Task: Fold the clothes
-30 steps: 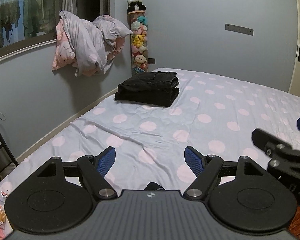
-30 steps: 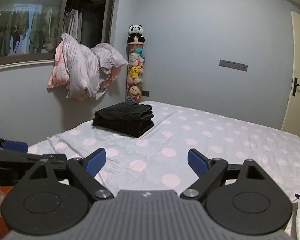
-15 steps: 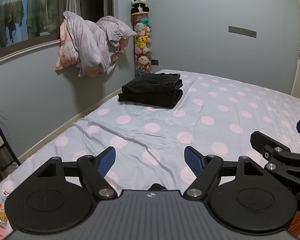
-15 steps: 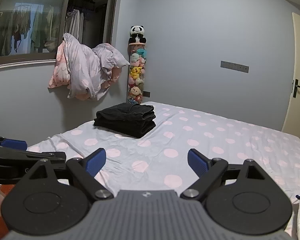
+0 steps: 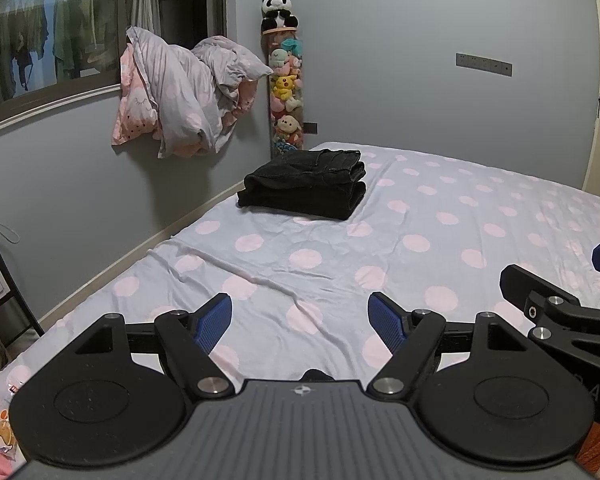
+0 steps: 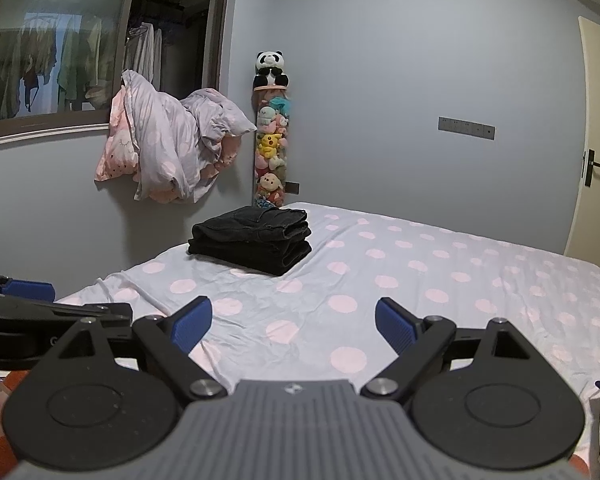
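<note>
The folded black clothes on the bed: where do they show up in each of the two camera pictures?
Left wrist view: the folded black clothes lie just above centre, on the bed's far left part.
Right wrist view: left of centre, near the same far corner.
Shared landmark: the panda toy atop the plush column, behind the pile.

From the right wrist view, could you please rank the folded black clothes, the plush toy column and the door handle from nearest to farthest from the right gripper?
From the right gripper:
1. Folded black clothes, ahead and slightly left, on the bed.
2. Plush toy column, in the corner behind the clothes.
3. Door handle, far right. It may be about as far as the column, so that order is uncertain.
</note>
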Demonstrator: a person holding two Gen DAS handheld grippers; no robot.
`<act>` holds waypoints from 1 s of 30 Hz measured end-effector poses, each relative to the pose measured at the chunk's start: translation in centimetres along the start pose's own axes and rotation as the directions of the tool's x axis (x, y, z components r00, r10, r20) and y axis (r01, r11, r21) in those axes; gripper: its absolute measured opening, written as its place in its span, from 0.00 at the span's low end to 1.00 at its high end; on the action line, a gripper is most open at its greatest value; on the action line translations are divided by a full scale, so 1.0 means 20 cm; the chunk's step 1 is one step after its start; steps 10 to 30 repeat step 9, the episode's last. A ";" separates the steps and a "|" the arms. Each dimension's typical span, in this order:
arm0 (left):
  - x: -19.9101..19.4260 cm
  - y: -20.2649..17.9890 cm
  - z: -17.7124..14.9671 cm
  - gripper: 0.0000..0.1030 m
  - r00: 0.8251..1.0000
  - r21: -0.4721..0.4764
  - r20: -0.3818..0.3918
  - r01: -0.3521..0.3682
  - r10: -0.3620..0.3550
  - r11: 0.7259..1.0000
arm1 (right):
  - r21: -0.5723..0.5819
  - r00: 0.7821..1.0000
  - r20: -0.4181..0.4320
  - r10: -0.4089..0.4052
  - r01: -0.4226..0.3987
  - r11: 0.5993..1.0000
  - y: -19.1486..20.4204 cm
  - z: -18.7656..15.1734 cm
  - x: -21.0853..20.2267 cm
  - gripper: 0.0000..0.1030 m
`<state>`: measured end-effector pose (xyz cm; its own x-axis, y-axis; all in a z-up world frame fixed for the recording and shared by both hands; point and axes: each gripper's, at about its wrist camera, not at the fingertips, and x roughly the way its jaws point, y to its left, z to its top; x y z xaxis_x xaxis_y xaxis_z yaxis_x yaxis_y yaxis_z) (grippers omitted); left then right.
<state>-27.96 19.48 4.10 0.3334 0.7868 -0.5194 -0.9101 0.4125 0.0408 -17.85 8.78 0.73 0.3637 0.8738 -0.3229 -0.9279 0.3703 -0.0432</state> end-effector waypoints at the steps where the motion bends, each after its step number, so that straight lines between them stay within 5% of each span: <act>1: 0.00 0.00 0.00 0.85 1.000 0.000 0.001 0.001 -0.001 1.000 | 0.002 1.000 -0.001 0.000 0.000 1.000 0.00 0.00 0.00 0.88; 30: 0.00 -0.01 -0.01 0.85 1.000 0.001 0.005 0.013 -0.013 1.000 | 0.013 1.000 0.000 0.003 -0.003 1.000 -0.01 -0.01 -0.01 0.88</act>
